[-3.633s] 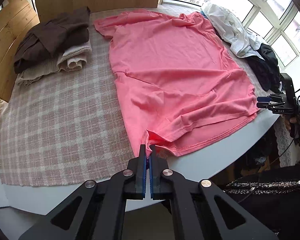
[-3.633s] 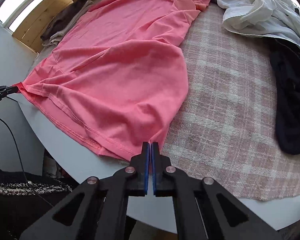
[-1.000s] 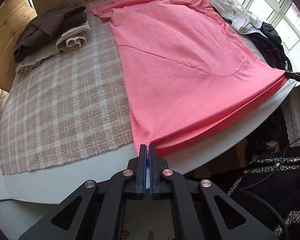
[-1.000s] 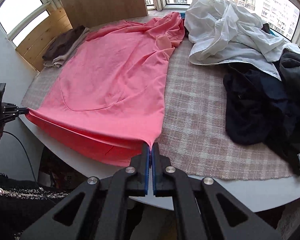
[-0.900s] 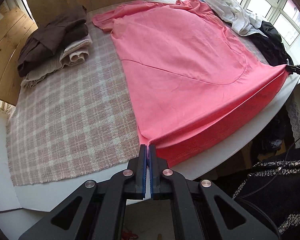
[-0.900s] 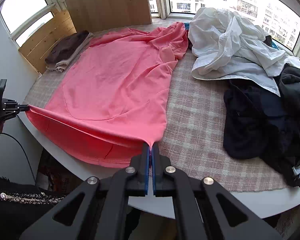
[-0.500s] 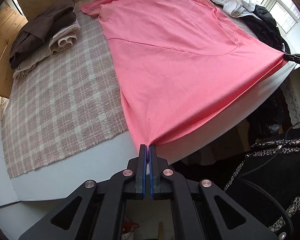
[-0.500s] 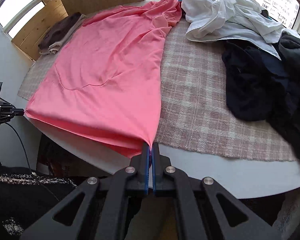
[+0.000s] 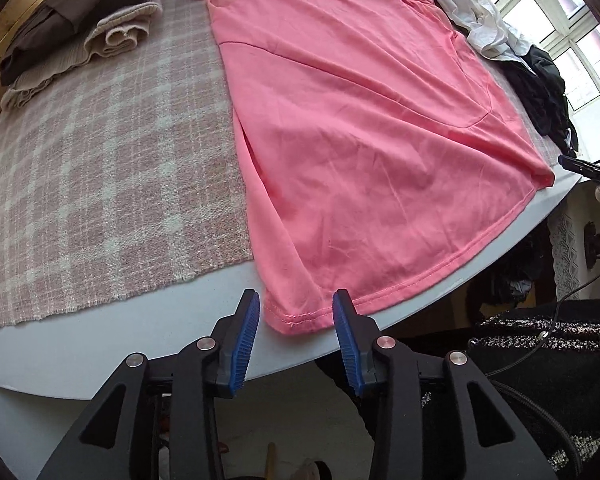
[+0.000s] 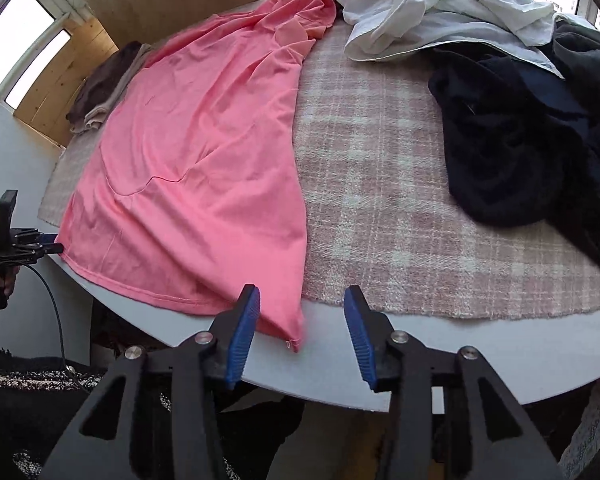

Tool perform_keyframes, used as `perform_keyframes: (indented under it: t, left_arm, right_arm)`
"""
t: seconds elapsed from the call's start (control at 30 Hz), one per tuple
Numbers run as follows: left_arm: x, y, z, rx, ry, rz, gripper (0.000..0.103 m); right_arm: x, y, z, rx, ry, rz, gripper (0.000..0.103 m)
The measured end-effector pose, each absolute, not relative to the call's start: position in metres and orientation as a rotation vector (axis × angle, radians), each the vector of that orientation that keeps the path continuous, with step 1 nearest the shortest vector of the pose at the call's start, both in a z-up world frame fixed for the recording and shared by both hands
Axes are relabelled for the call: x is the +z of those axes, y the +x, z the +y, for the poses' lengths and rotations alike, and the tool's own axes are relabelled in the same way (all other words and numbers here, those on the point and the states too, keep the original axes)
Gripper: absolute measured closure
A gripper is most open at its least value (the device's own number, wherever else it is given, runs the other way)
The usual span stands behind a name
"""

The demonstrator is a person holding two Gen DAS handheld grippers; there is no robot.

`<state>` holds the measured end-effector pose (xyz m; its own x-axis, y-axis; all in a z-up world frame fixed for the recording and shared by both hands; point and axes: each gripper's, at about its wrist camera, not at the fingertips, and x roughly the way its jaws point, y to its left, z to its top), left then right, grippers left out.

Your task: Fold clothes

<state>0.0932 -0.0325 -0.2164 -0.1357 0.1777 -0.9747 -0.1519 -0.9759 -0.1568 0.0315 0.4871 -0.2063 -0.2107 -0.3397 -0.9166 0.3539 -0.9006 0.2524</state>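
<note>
Release was on at both hem corners: the left gripper (image 9: 296,322) had its blue fingers (image 9: 246,330) spreading apart, and the pink T-shirt (image 9: 364,128) had its near corner lying loose between them, untouched by either pad. Same story on the other side, where the right gripper (image 10: 302,328) was opening too, the opposite hem corner drooping over the counter (image 10: 420,344) edge between the parted fingers (image 10: 242,332) with no pinch on it. The shirt lay spread flat, front down the plaid cloth (image 9: 100,168), collar end far away by the white garment (image 10: 428,4) and dark clothes (image 10: 512,136), a folded stack (image 9: 80,20) off to the far left. Doing this well looked like a matter of letting the fabric settle before lifting away, so the hem stayed straight and didn't drag off the edge. A few soft creases ran across the body, and smoothing those first would probably give a cleaner fold, likely starting from one long side.
</note>
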Motion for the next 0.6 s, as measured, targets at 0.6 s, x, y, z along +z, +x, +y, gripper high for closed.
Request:
perform_keyframes:
  t: [0.6]
  left_arm:
    - [-0.181, 0.12, -0.061, 2.291, -1.823, -0.152, 0.102]
  right_arm:
    - [-0.23, 0.034, 0.459, -2.071, 1.561, 0.058, 0.068]
